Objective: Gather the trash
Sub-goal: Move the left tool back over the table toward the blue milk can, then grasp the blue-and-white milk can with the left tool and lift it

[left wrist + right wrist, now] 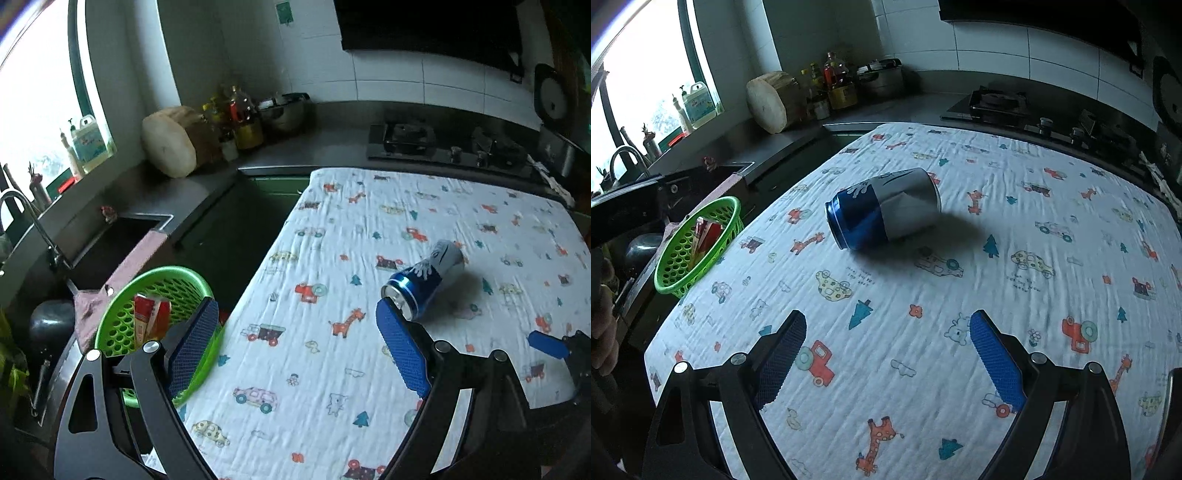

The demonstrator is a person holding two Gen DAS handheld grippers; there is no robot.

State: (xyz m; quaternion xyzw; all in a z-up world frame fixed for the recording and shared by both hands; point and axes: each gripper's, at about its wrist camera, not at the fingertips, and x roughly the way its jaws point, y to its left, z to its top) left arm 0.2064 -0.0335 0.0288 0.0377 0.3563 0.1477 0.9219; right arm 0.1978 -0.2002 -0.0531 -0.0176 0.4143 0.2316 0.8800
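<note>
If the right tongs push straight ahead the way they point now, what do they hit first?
Probably the printed cloth on the table. The open right tongs slant down at it, with the blue and silver can lying further ahead on that line; depth is unclear.

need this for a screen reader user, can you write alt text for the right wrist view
A dented blue and silver can lies on its side on a cartoon-print cloth, ahead of the open, empty right gripper. At the cloth's left edge sits a green basket holding a red carton, with a kitchen counter behind.
</note>
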